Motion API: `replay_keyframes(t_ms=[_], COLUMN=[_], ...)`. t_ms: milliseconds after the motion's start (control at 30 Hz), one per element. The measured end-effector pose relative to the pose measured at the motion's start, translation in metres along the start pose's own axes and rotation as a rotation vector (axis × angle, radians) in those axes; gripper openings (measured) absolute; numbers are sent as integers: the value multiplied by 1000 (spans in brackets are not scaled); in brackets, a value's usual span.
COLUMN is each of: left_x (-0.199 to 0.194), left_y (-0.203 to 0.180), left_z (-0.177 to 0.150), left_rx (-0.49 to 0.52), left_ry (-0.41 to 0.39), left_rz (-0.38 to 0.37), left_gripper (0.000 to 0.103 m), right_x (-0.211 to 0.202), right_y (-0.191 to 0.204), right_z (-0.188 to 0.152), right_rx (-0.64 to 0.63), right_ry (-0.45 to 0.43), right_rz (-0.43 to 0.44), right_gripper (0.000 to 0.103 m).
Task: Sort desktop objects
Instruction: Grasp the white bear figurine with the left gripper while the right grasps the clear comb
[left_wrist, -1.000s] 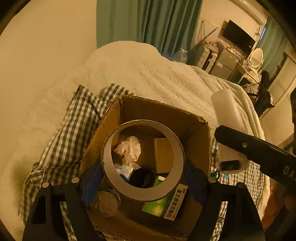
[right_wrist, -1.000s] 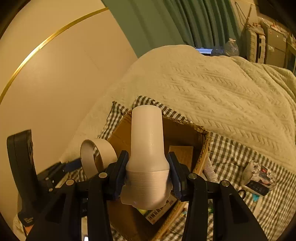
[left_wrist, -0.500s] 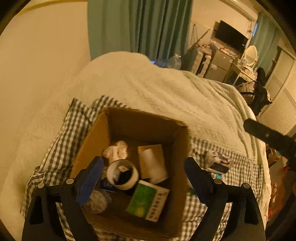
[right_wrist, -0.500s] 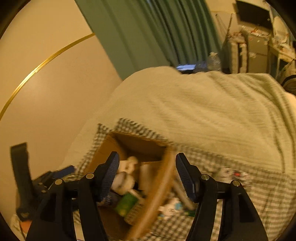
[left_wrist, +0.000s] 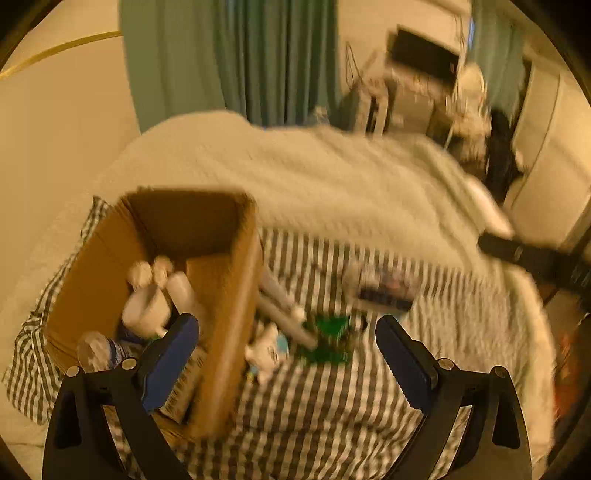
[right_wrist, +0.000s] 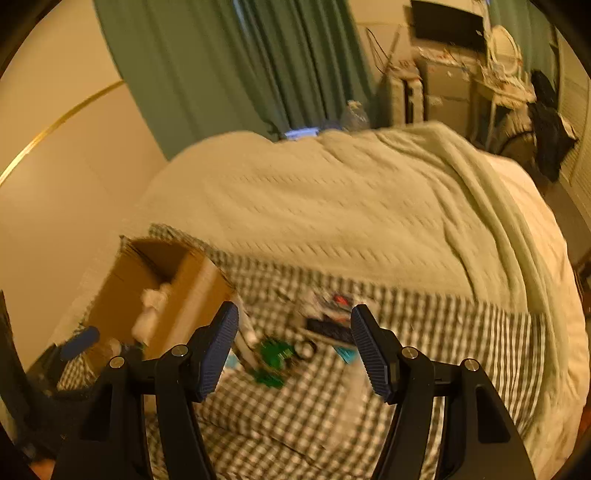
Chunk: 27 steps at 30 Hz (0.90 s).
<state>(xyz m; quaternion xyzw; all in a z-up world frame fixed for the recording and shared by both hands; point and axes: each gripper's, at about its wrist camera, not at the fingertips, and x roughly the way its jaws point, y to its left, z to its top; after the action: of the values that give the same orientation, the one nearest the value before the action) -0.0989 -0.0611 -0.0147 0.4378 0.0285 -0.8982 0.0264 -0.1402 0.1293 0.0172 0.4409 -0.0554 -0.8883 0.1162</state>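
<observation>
Left gripper (left_wrist: 286, 345): jaws opening wide, nothing between pads, above gray-and-white checked cloth (left_wrist: 314, 406). Right gripper (right_wrist: 293, 349): jaws spread apart, empty, over same cloth. Open brown cardboard box (left_wrist: 229, 314) just left of both, holding blurred white objects and clear plastic bottle (left_wrist: 98, 349). Loose items on cloth beside box: green packet (right_wrist: 275, 356), white tube (left_wrist: 284, 308), dark flat pack (left_wrist: 384, 291). Cream knitted blanket (right_wrist: 351, 206) beyond.

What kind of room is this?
Most likely a bedroom: a bed with a cream knitted blanket, green curtains by the wall, and a cluttered desk with a dark screen.
</observation>
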Motion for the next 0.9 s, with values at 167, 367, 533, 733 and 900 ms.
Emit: replay_keyframes(t_ms=[167, 367, 533, 733, 900], left_x=[37, 87, 116, 121, 130], left_y=[-21, -29, 1, 55, 72], left_z=[-44, -79, -91, -81, -83], left_rx=[-83, -77, -178, -403, -452], left_ry=[55, 154, 217, 181, 181], left_rz=[-14, -37, 5, 50, 81], left_gripper=[99, 99, 99, 99, 99], right_x=[25, 64, 88, 99, 105], right_y=[-31, -55, -63, -60, -55], right_z=[-34, -70, -85, -82, -85], right_rx=[49, 103, 126, 139, 124], right_ry=[74, 172, 216, 222, 235], right_rz=[-55, -71, -62, -58, -68], right_gripper=[63, 63, 63, 63, 63])
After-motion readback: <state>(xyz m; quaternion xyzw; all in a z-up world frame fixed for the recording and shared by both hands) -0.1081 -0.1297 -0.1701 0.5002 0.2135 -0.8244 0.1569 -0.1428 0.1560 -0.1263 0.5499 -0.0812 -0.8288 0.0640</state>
